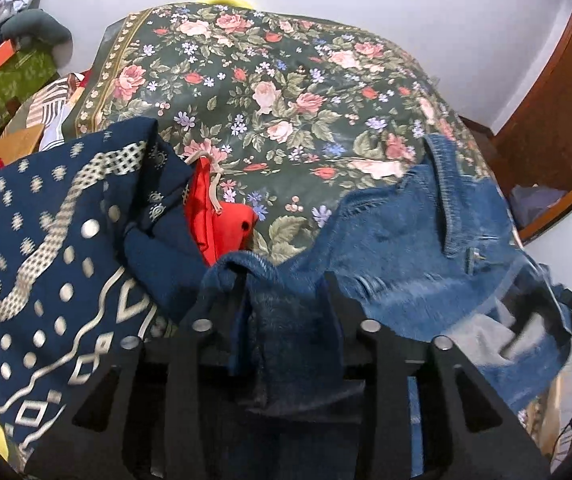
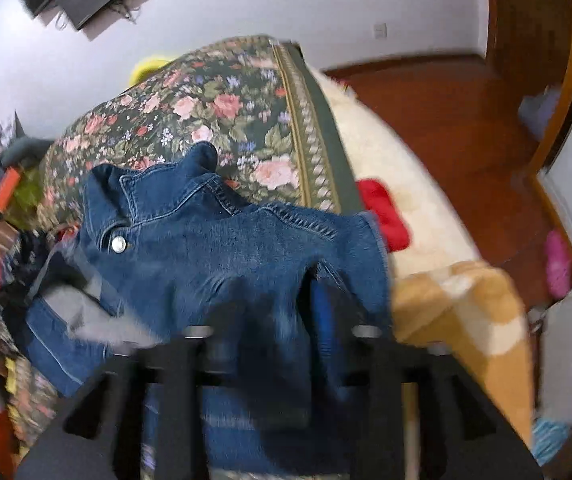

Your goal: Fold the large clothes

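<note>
While the left tongs (image 1: 286, 300) sit spread apart with a fold of the denim jacket (image 1: 406, 240) bunched loosely between the fingers, the pads don't look like they're actually squeezing it, so the cloth is just draped there. Same deal on the other side: the right tongs (image 2: 281, 320) are parted too, with the jacket's lower edge heaped over and between the fingers, though that view is pretty blurry so I can't swear whether a pad is brushing the fabric. The denim jacket (image 2: 213, 248) itself lies spread on the bed, collar pointing away from the tongs, a metal button (image 2: 118, 244) showing near the collar, and the whole thing resting on the floral bedspread (image 1: 265, 92). Just left of the jacket in the left wrist view there's a navy patterned garment (image 1: 57, 248) piled up, with a red garment (image 1: 221, 224) with a pale drawstring tucked between the two. On the right wrist side a fluffy cream blanket (image 2: 406, 184) hangs off the bed edge, with a red item (image 2: 386, 216) lying on it, and the wooden floor (image 2: 466, 120) beyond.
</note>
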`<control>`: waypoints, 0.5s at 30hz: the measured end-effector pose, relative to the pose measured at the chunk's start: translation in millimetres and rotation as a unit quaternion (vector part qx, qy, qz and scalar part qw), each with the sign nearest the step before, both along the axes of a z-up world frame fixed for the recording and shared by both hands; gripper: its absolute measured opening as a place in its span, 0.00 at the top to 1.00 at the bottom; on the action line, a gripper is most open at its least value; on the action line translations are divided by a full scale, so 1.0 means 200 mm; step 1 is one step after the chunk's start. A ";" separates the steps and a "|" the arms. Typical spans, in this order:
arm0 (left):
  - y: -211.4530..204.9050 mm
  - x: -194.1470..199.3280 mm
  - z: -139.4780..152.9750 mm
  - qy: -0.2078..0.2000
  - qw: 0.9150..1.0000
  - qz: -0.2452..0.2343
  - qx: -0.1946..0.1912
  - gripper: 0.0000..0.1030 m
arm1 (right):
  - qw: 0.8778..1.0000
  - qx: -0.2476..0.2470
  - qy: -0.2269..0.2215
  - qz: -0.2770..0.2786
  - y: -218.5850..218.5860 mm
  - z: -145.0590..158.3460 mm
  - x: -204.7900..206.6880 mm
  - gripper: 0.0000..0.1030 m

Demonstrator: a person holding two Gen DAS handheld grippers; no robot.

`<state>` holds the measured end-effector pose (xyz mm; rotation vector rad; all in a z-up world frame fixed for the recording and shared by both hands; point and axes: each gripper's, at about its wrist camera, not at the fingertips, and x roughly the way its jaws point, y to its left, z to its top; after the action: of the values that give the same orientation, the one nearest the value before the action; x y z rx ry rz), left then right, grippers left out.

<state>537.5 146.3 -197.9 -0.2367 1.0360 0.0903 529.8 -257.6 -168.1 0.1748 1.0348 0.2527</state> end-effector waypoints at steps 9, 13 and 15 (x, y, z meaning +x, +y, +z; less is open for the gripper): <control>-0.09 -0.26 0.24 -0.054 0.998 -0.027 0.032 0.32 | 0.994 -0.053 -0.065 0.066 0.11 0.16 -0.26 0.43; -0.19 -0.36 0.24 -0.052 0.995 -0.069 0.046 0.26 | 0.995 -0.036 -0.060 0.074 0.15 0.14 -0.31 0.35; -0.25 -0.38 0.20 -0.043 0.994 -0.092 0.048 0.26 | 0.995 -0.026 -0.054 0.078 0.18 0.12 -0.33 0.34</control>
<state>461.0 97.1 -157.6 -0.0570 0.9615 -0.0366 463.9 -222.3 -144.3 0.0321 0.9465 0.3717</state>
